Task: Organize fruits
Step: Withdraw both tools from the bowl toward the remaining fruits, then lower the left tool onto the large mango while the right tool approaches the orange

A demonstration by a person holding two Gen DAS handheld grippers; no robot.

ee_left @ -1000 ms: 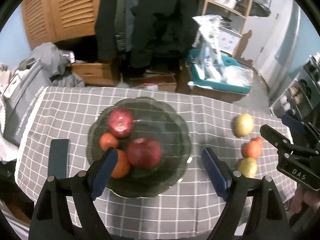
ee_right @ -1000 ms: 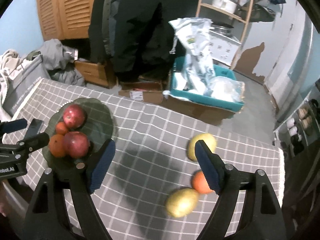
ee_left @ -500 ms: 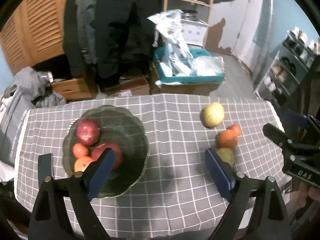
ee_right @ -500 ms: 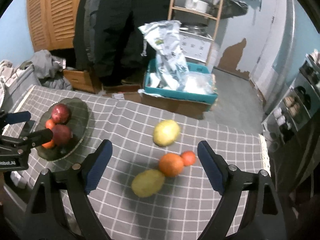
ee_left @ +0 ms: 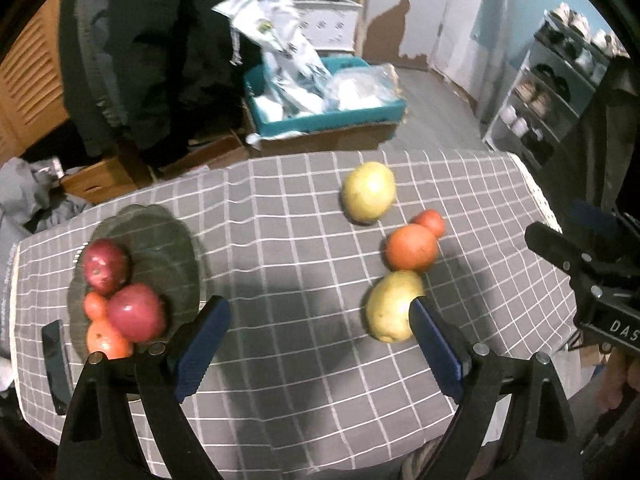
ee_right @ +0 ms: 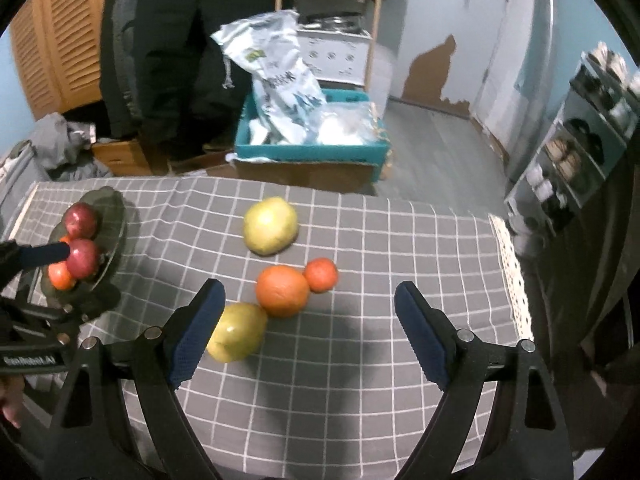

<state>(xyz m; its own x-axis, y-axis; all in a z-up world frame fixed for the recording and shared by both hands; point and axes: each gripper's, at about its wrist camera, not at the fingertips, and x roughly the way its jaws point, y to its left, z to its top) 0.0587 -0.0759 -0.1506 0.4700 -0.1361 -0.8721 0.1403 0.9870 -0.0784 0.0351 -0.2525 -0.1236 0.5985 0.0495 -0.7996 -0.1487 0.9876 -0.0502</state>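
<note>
A dark glass plate [ee_left: 160,236] [ee_right: 114,216] at the left of the checked table holds two red apples [ee_left: 105,266] [ee_right: 81,220] and small oranges [ee_left: 105,338]. Loose on the cloth lie a far yellow fruit [ee_left: 369,191] [ee_right: 271,225], a big orange [ee_left: 411,248] [ee_right: 282,290], a small orange [ee_left: 430,222] [ee_right: 321,274] and a near yellow fruit [ee_left: 392,306] [ee_right: 238,332]. My left gripper [ee_left: 318,344] is open over bare cloth, its right finger beside the near yellow fruit. My right gripper [ee_right: 306,336] is open just short of the big orange.
A dark phone-like slab [ee_left: 56,366] lies near the plate at the table's left edge. Behind the table stand a teal crate of bags [ee_right: 308,132], dark hanging coats [ee_right: 160,40], wooden boxes and a shelf. Shoe racks [ee_right: 580,148] line the right wall.
Both grippers have swung right, away from the plate and toward the loose fruit. Both sets of jaws stand a little wider than at first.
</note>
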